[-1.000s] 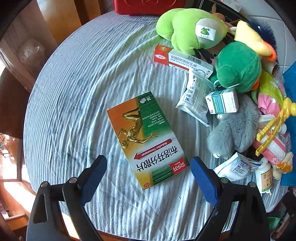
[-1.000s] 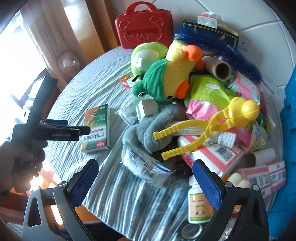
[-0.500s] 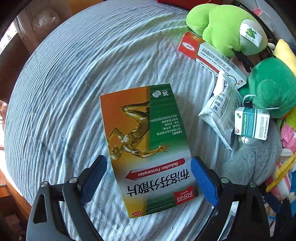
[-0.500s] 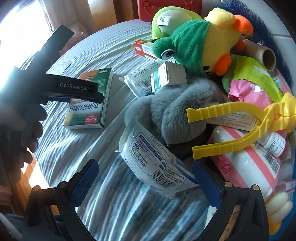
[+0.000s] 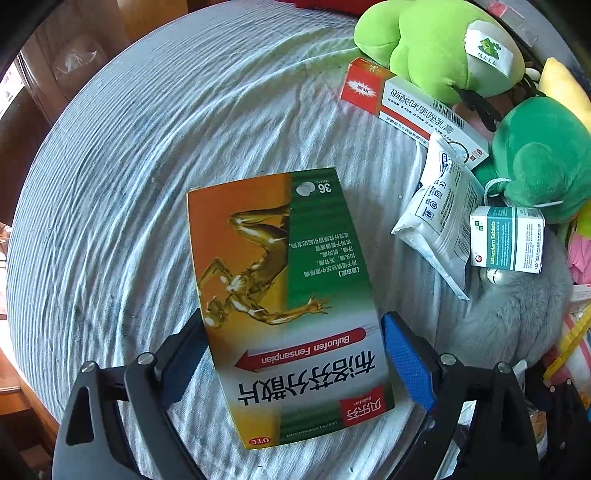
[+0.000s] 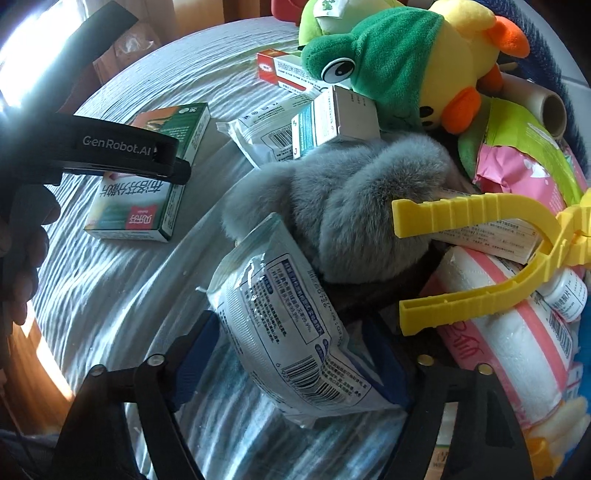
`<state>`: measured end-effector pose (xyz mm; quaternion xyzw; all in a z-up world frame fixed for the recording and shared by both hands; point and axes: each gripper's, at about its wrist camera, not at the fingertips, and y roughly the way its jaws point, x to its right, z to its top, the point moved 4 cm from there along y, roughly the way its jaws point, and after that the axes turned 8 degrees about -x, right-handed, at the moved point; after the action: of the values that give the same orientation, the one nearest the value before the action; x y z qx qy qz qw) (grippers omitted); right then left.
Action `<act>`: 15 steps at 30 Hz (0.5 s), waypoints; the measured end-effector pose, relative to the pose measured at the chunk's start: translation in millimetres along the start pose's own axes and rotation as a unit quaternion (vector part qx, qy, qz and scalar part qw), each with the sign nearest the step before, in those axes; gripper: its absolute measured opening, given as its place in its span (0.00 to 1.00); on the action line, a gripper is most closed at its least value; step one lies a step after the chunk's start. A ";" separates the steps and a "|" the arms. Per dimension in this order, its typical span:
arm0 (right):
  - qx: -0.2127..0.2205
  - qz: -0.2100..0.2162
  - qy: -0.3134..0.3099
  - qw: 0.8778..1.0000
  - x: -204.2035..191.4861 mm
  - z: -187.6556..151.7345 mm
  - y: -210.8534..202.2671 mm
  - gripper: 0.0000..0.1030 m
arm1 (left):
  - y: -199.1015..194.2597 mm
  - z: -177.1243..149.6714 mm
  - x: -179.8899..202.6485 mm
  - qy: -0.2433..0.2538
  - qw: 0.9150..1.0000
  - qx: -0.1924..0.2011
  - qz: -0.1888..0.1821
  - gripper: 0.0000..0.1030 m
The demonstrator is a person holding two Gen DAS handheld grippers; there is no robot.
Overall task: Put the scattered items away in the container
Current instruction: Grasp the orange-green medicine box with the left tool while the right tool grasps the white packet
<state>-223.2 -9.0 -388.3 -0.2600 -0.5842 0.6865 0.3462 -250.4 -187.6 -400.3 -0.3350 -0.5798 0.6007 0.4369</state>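
An orange and green medicine box (image 5: 280,306) lies flat on the striped cloth. My left gripper (image 5: 295,358) is open and points down over the box's near end, one blue pad on each long side; a narrow gap shows at the right pad. In the right wrist view the same box (image 6: 147,192) lies under the left gripper's black frame (image 6: 118,147). A white and blue pouch (image 6: 280,332) leans on a grey furry toy (image 6: 351,214). My right gripper (image 6: 291,354) is closing on the pouch, with both pads against its sides.
A pile fills the right: green frog plush (image 5: 436,48), duck plush (image 6: 424,62), red and white tube box (image 5: 410,107), teal tablet box (image 5: 506,240), second pouch (image 5: 439,206), yellow plastic tongs (image 6: 491,251), pink striped pack (image 6: 517,350). A red case edge (image 6: 282,5) shows at the back. A hand (image 6: 22,240) holds the left gripper.
Both grippers have come down. The left one now straddles the medicine box. The right one's jaws have narrowed from wide open onto the pouch.
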 end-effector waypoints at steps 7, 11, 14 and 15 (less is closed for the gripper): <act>0.003 0.017 0.019 1.000 4.7 -2.6 -9.6 0.51 | -13.3 -8.5 -7.0 0.008 1.000 0.009 0.001 0.89; 0.012 0.026 0.017 0.999 1.1 -1.8 -22.8 0.50 | -24.7 -13.8 -7.3 0.015 1.000 0.017 0.001 0.89; 0.019 0.033 0.016 0.999 -4.7 0.8 -34.0 0.50 | -33.9 -17.0 -8.7 0.017 1.000 0.024 0.001 0.89; 0.021 0.036 0.016 0.999 -6.4 1.1 -37.5 0.50 | -36.6 -18.0 -9.4 0.017 1.000 0.025 0.001 0.89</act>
<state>-213.6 -11.8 -351.6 -0.2841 -0.5541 0.7065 0.3363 -225.3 -190.9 -367.0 -0.3348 -0.5567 0.6092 0.4548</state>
